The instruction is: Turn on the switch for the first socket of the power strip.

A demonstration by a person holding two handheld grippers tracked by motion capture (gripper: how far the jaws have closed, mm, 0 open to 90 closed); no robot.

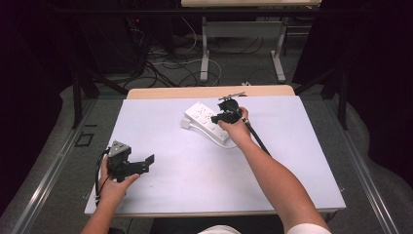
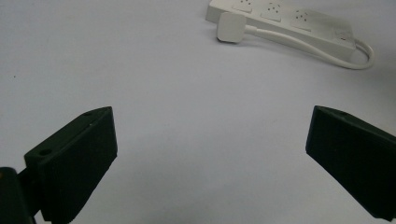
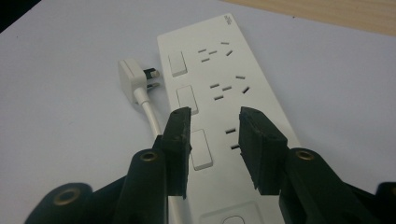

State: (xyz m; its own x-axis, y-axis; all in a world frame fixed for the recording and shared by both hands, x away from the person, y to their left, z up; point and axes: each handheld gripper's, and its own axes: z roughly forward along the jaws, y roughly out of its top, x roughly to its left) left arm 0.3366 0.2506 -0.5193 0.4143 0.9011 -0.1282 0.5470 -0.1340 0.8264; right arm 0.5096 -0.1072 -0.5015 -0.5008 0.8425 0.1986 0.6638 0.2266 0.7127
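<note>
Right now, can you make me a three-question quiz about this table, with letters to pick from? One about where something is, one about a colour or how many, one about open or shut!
1. Where is the right tool?
A. over the power strip
B. at the table's near left corner
C. on the floor

2. What colour is the power strip?
A. black
B. white
C. red

3. How is the left tool?
A. shut on the plug
B. shut on nothing
C. open

Answers:
1 A, the high view shows it right above the strip.
2 B, strip, cord and plug are all white.
3 C, the left gripper view shows its jaws far apart with bare table between.
</note>
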